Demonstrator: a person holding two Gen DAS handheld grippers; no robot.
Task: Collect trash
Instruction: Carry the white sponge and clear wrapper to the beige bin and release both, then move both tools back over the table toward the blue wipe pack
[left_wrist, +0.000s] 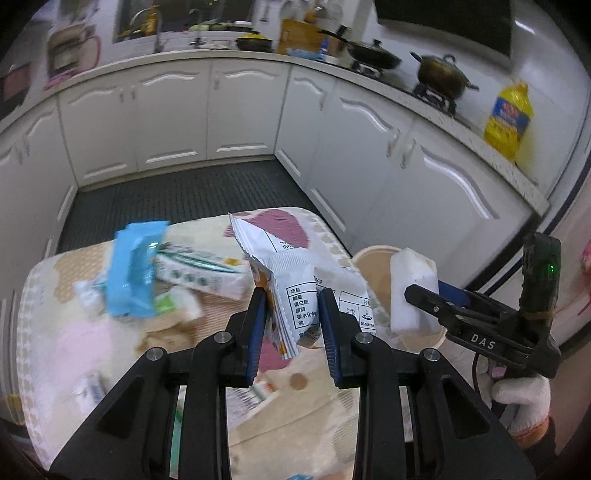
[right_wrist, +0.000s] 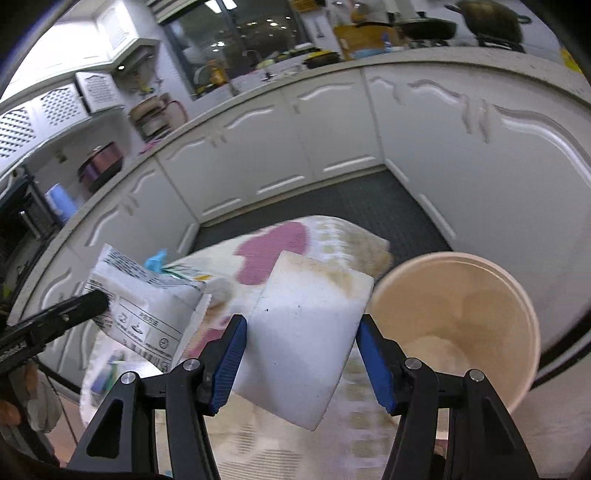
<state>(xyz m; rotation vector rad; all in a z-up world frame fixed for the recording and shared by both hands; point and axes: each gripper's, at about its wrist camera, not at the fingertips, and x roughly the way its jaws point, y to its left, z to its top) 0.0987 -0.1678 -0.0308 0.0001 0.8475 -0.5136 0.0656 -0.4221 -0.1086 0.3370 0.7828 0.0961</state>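
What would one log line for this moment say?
left gripper: shut on white wrapper | right gripper: shut on white block | bin: beside table, open

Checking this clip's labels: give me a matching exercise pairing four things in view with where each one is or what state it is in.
Things:
1. white foam block
2. white snack wrapper
3. blue packet
4. beige bin

Places or states:
A. lying on the patterned tablecloth
B. clamped in the left gripper
C. standing open beside the table
D. clamped in the right gripper

Pairs: 1-D, 2-B, 3-A, 4-C
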